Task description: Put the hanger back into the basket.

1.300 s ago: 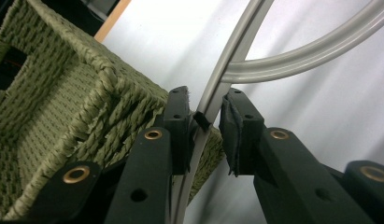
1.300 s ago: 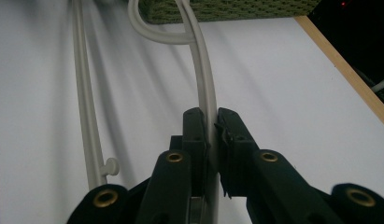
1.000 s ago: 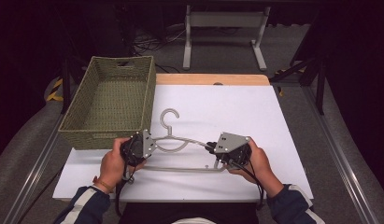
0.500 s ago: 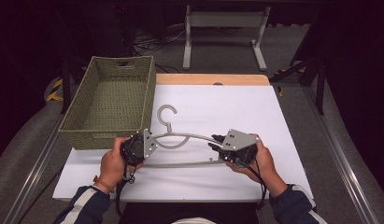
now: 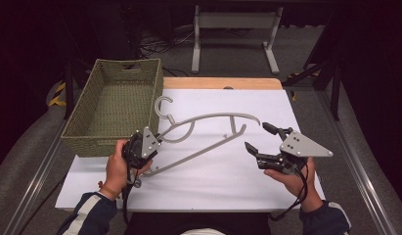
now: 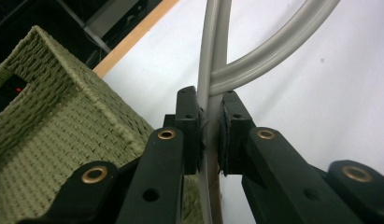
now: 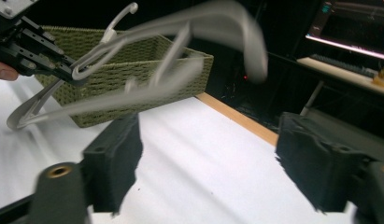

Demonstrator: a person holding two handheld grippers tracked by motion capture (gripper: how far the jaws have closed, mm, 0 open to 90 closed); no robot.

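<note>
A grey plastic clothes hanger (image 5: 203, 120) hangs tilted above the white table top (image 5: 228, 181), hook (image 5: 163, 105) near the basket. My left gripper (image 5: 154, 143) is shut on the hanger's left end; in the left gripper view the jaws (image 6: 209, 109) pinch the grey bar (image 6: 273, 46). My right gripper (image 5: 256, 135) stands open just right of the hanger's free end, touching nothing. In the right gripper view its jaws (image 7: 213, 158) are wide apart, with the blurred hanger (image 7: 217, 18) above and the left gripper (image 7: 63, 69) far left.
A woven green basket (image 5: 115, 103) stands at the table's left rear, close to the hanger's hook, and it shows as a basket wall (image 6: 63, 116) beside the left jaws. A wooden table edge (image 5: 223, 83) runs along the back. A metal stand (image 5: 233, 24) is beyond it.
My right gripper let go of the hanger's right end, opened and drew back to the right. The left gripper kept hold and the hanger's free end swung up and away.
</note>
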